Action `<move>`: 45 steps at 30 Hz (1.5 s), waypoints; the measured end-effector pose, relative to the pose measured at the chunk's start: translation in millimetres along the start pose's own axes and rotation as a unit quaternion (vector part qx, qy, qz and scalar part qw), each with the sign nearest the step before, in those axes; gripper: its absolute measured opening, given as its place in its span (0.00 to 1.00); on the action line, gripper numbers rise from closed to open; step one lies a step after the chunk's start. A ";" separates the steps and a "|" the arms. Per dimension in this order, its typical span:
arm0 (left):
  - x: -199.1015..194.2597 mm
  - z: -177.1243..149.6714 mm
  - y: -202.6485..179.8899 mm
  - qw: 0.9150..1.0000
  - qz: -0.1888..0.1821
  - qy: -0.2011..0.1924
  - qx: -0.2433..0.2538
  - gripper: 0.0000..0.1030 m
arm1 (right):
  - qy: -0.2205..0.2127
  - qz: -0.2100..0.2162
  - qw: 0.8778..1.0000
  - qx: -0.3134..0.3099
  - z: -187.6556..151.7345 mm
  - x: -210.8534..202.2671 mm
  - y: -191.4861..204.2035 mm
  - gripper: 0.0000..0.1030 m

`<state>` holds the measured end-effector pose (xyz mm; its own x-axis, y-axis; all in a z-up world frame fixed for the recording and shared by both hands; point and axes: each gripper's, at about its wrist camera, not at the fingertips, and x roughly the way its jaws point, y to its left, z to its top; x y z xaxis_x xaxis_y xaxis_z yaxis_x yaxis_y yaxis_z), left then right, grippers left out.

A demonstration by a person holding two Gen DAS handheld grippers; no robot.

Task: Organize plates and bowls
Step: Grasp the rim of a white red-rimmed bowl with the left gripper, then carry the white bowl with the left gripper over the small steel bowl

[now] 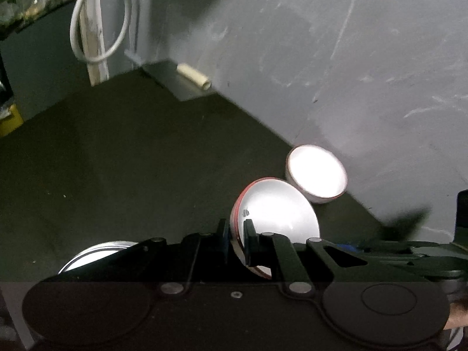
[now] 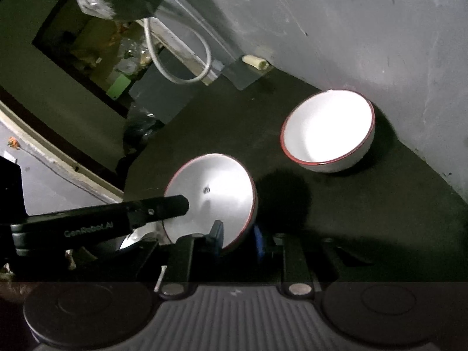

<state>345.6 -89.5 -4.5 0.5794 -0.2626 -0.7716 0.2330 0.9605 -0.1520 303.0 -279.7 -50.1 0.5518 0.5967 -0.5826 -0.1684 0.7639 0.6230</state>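
Observation:
A white bowl with a red rim (image 1: 278, 210) (image 2: 216, 184) is tilted on its side above the dark tabletop (image 1: 131, 161). My left gripper (image 1: 235, 228) is shut on its rim, one finger inside the bowl and one outside. From the right wrist view, the left gripper (image 2: 178, 207) reaches in from the left, and my right gripper (image 2: 237, 238) is shut on the bowl's near rim. A second red-rimmed bowl (image 1: 317, 172) (image 2: 327, 131) stands upright by the wall. A white plate (image 1: 93, 253) (image 2: 131, 239) lies mostly hidden under the grippers.
A scuffed grey wall (image 1: 351, 73) borders the table on the right. A cream tube (image 1: 194, 77) (image 2: 256, 61) lies in the far corner. A looped white cable (image 1: 99, 29) (image 2: 178, 58) hangs there. Beyond the table's left edge (image 2: 125, 175) sits clutter.

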 end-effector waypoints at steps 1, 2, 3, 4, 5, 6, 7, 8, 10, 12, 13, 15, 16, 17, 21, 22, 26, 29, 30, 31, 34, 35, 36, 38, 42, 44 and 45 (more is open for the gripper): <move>-7.0 -1.7 -0.9 1.000 -0.003 -0.009 -0.001 0.10 | -0.003 0.002 1.000 -0.005 -0.8 -3.7 2.5 0.25; -13.4 -3.2 -1.6 1.000 -0.005 -0.016 -0.003 0.10 | -0.005 0.005 1.000 -0.010 -1.9 -8.0 5.7 0.25; -20.6 -5.9 -1.8 1.000 -0.008 -0.024 -0.006 0.10 | -0.007 0.008 1.000 -0.016 -3.1 -11.3 8.7 0.25; -27.5 -8.9 -2.0 0.999 -0.010 -0.031 -0.008 0.10 | -0.008 0.010 1.000 -0.022 -4.2 -14.8 12.2 0.25; -34.3 -12.1 -2.4 0.999 -0.013 -0.036 -0.010 0.10 | -0.007 0.011 0.999 -0.030 -5.5 -18.8 17.0 0.25; -40.8 -15.0 -3.1 0.999 -0.014 -0.040 -0.011 0.10 | -0.006 0.010 0.999 -0.038 -7.0 -22.3 21.4 0.25; -47.3 -18.6 -3.4 0.999 -0.016 -0.045 -0.012 0.10 | -0.005 0.010 0.999 -0.045 -8.9 -26.4 26.2 0.25; -53.9 -22.8 -3.2 0.998 -0.016 -0.051 -0.013 0.10 | -0.003 0.011 0.999 -0.053 -10.9 -30.8 31.2 0.25; -65.5 -31.1 -2.5 0.998 -0.019 -0.060 -0.020 0.10 | 0.001 0.014 0.998 -0.068 -15.3 -39.3 40.6 0.25; -76.6 -40.3 0.3 0.997 -0.024 -0.072 -0.029 0.10 | 0.006 0.017 0.996 -0.082 -20.5 -47.4 49.5 0.25; -81.6 -44.8 2.2 0.996 -0.027 -0.077 -0.034 0.10 | 0.008 0.019 0.996 -0.089 -22.9 -50.5 53.5 0.25; -90.2 -53.7 5.4 0.995 -0.030 -0.083 -0.042 0.10 | 0.010 0.023 0.994 -0.102 -28.3 -57.1 62.2 0.25; -94.5 -58.4 6.9 0.995 -0.031 -0.086 -0.046 0.10 | 0.011 0.024 0.994 -0.108 -31.0 -59.7 65.3 0.25; -98.8 -63.1 7.9 0.994 -0.031 -0.088 -0.049 0.10 | 0.013 0.026 0.993 -0.114 -34.3 -62.7 69.8 0.25; -113.8 -82.3 15.4 0.993 -0.033 -0.093 -0.066 0.10 | 0.024 0.032 0.989 -0.145 -46.5 -70.1 87.1 0.25; -117.1 -87.5 18.2 0.993 -0.035 -0.093 -0.071 0.10 | 0.028 0.034 0.987 -0.153 -49.8 -71.0 90.9 0.25; -126.3 -109.7 29.4 0.992 -0.039 -0.083 -0.088 0.10 | 0.043 0.040 0.983 -0.175 -66.1 -73.0 103.6 0.25; -131.9 -124.1 36.7 0.991 -0.040 -0.076 -0.100 0.10 | 0.058 0.043 0.978 -0.194 -78.8 -75.4 113.1 0.25; -133.6 -128.3 37.8 0.991 -0.040 -0.075 -0.103 0.10 | 0.063 0.043 0.977 -0.200 -82.2 -75.5 115.8 0.25; -135.2 -132.3 38.5 0.991 -0.039 -0.073 -0.106 0.10 | 0.069 0.042 0.975 -0.206 -85.6 -75.7 118.3 0.25; -140.1 -143.0 38.9 0.990 -0.040 -0.068 -0.115 0.10 | 0.086 0.043 0.971 -0.218 -94.6 -75.6 123.8 0.25; -141.7 -147.1 38.9 0.990 -0.040 -0.065 -0.118 0.10 | 0.093 0.043 0.969 -0.224 -97.9 -75.7 125.3 0.25; -142.3 -150.8 37.8 0.990 -0.040 -0.062 -0.119 0.10 | 0.099 0.042 0.968 -0.229 -100.5 -75.8 126.0 0.25; -143.8 -159.6 37.5 0.990 -0.042 -0.056 -0.126 0.10 | 0.112 0.042 0.963 -0.240 -105.9 -76.7 127.1 0.25; -143.6 -172.2 36.5 0.988 -0.046 -0.041 -0.140 0.10 | 0.134 0.040 0.956 -0.256 -114.3 -77.2 129.1 0.25; -143.7 -177.9 36.9 0.987 -0.047 -0.034 -0.149 0.10 | 0.144 0.039 0.954 -0.261 -117.0 -76.5 129.4 0.24; -143.3 -180.4 36.4 0.986 -0.048 -0.032 -0.154 0.10 | 0.150 0.039 0.952 -0.263 -117.0 -75.1 129.4 0.24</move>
<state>130.1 -0.3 -10.9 0.6166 -0.3489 -0.7058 0.0458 0.9108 -0.4103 144.2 -196.9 13.2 0.2766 0.6401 -0.7168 -0.6285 0.6847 0.3689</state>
